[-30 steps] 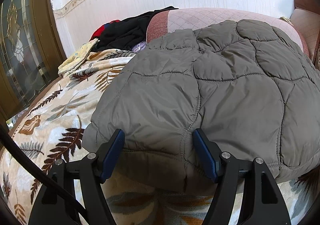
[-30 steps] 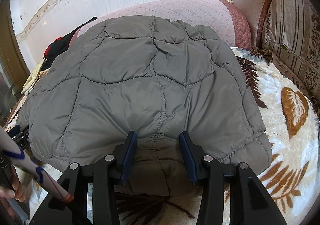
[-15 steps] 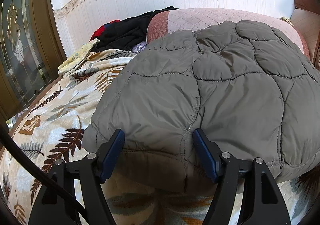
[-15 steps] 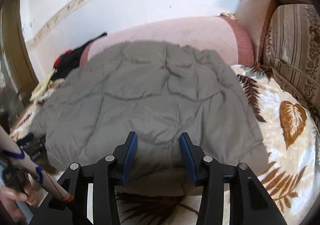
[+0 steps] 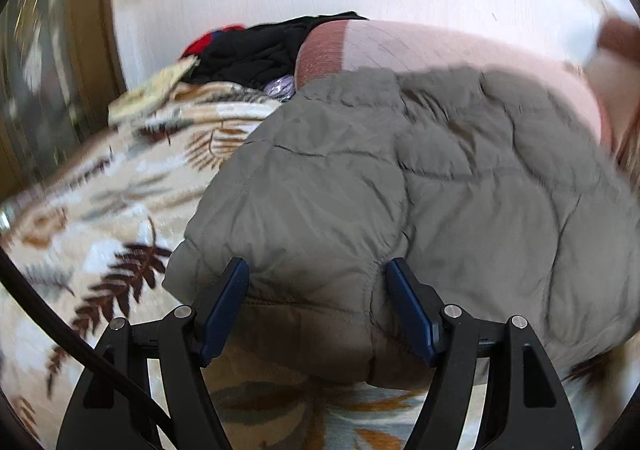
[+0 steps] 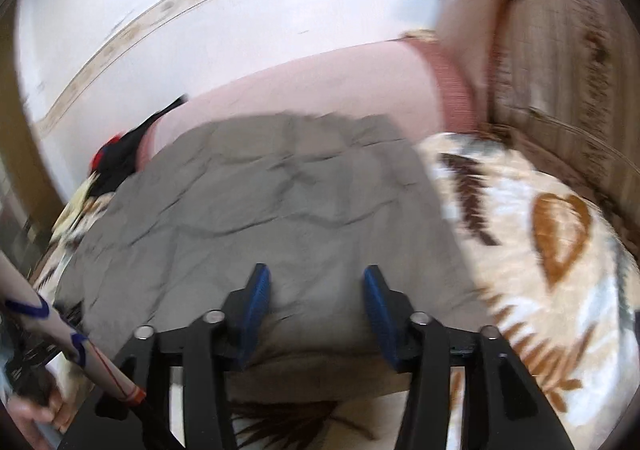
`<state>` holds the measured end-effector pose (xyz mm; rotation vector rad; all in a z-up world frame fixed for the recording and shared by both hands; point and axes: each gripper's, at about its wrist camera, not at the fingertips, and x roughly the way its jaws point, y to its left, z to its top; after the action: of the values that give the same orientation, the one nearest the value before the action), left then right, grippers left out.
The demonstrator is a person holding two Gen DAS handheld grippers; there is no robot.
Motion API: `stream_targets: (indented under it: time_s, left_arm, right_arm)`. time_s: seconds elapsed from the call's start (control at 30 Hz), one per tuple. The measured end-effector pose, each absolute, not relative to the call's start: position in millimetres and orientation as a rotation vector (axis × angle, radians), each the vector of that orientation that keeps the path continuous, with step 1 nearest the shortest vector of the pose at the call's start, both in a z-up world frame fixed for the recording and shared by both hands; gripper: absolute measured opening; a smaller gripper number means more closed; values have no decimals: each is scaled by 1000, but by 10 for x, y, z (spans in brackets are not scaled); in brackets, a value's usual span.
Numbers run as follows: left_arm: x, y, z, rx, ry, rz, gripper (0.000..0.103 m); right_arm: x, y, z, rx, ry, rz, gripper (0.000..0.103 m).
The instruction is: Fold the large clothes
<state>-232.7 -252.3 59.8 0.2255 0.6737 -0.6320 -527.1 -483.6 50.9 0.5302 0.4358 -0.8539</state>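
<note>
Grey quilted jacket point(image 5: 400, 186) lies folded on the leaf-print blanket point(image 5: 100, 210), its near edge between the left tongs point(image 5: 318, 286), which stay spread wide, pads at the fabric though a grip is unclear. Seen from the right wrist, the right tongs point(image 6: 316, 290) are opening and have pulled back off the jacket's point(image 6: 260, 202) hem, suggesting this fold is set down.

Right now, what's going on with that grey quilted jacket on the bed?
A person is folding the grey quilted jacket, which lies folded on the leaf-print blanket in front of a pink bolster. The left hand-held gripper sits at the jacket's near edge, fabric bulging between its blue fingers, though whether they pinch it is unclear. The right hand-held gripper is opening its jaws over the near edge, the pads not pressing the fabric. Other clothes are piled by the wall.
</note>
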Motion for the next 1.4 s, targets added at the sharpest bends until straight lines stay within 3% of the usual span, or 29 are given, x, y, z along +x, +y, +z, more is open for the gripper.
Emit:
stream_targets:
  time_s: [0.03, 0.2, 0.27, 0.43, 0.6, 0.73, 0.87, 0.93, 1.07, 1.4]
  left_arm:
    - [-2243, -2433, 649, 163, 706, -635, 71]
    - [-1806, -2025, 641, -15, 836, -481, 78]
    - [-1628, -1860, 526, -141, 943, -484, 81]
    - [-1504, -1870, 364, -262, 1033, -566, 85]
    - [-1341, -1928, 111, -418, 1140, -643, 96]
    - [-1382, -2093, 138, -356, 1088, -685, 96]
    - [-1523, -2197, 335, -216, 973, -672, 61]
    - [-1642, -2239, 475, -133, 901, -663, 49]
    - [-1786, -2160, 662, -97, 863, -659, 42]
    - [-2553, -1195, 942, -119, 862, -653, 43]
  right_arm:
    - [-5362, -4917, 498, 567, 420, -891, 67]
    - [-5735, -5223, 316, 806, 388, -1018, 69]
    - [-5840, -5281, 229, 886, 381, -1037, 79]
    - [-5943, -5361, -22, 1104, 331, -920, 88]
    - [-5926, -5380, -207, 1224, 305, -856, 89]
    - [-5889, -5450, -283, 1254, 271, -809, 91]
    - [-5792, -5455, -216, 1197, 287, -779, 50]
    - [-5668, -5370, -1, 1037, 349, -820, 41]
    - [-5537, -5116, 366, 832, 380, -851, 35]
    - [-6322, -4337, 714, 882, 344, -788, 34]
